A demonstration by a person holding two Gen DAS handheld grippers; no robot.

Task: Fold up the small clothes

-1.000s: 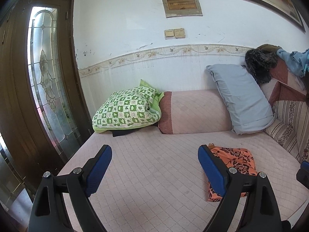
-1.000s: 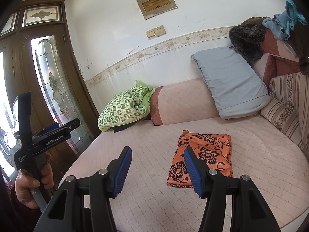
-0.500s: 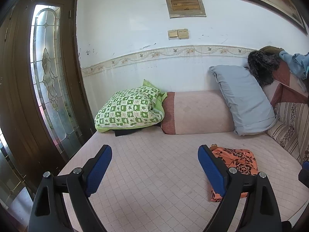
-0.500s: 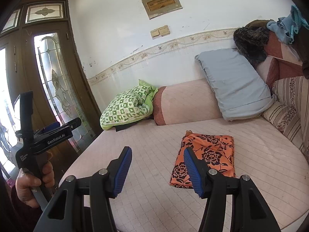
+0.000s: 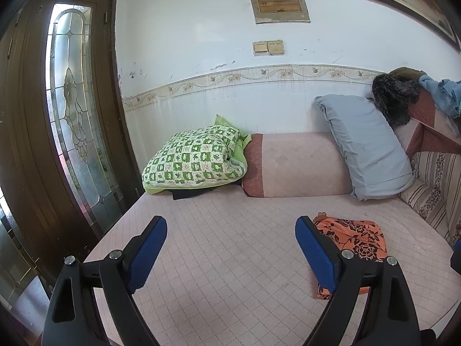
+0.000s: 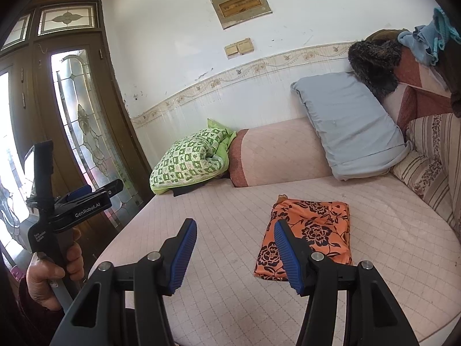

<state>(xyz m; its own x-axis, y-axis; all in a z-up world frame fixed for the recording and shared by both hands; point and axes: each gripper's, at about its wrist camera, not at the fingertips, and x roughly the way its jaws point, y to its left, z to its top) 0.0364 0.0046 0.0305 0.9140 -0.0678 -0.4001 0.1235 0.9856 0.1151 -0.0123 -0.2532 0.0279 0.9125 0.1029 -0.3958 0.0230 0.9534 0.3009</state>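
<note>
An orange cloth with black flowers lies folded into a neat rectangle on the pink quilted bed. It also shows in the left wrist view, right of centre. My left gripper is open and empty, held above the bed to the left of the cloth. My right gripper is open and empty, above the bed, its right finger in front of the cloth's near left edge. The left gripper also shows in the right wrist view, held in a hand at the far left.
A green checked pillow, a pink bolster and a grey pillow line the wall at the back. Striped cushions and heaped clothes stand at the right. A wooden glazed door is left of the bed.
Both grippers have drawn back and risen slightly from the bed, so the folded cloth sits a little farther off. Both stay open and empty. The cloth has not moved.
</note>
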